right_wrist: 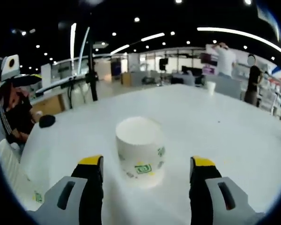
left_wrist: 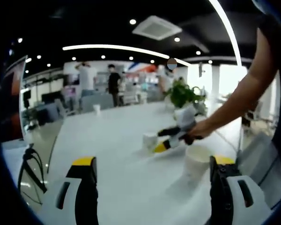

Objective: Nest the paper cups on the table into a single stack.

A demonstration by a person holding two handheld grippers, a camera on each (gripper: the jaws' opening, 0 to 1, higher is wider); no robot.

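Yellow-tipped jaws of the left gripper (left_wrist: 152,171) rise spread wide at the bottom of the left gripper view, with nothing between them; the white table (left_wrist: 117,136) runs away beyond them. Just inside the right-hand jaw stands a paper cup (left_wrist: 196,161), mouth up, on the table near its right edge. Further off, near mid-table, a second cup (left_wrist: 150,140) sits with the right gripper (left_wrist: 166,145) reaching to it from the right, held in the person's hand (left_wrist: 201,129); whether those jaws touch the cup cannot be told from this view. A third, small cup (left_wrist: 97,109) stands at the far end of the table, and a potted plant (left_wrist: 185,96) stands behind the hand. In the right gripper view, the right gripper (right_wrist: 145,171) also has its jaws spread apart, and an inverted cup (right_wrist: 140,152), base up and bearing green printed marks, stands on the table (right_wrist: 215,126) just ahead of and between the two tips, closer to the left-hand one, touching neither as far as can be seen. The far cup (right_wrist: 210,87) appears here near the table's distant edge. People (right_wrist: 227,58) stand in the background of the office, under ceiling lights (left_wrist: 117,48).
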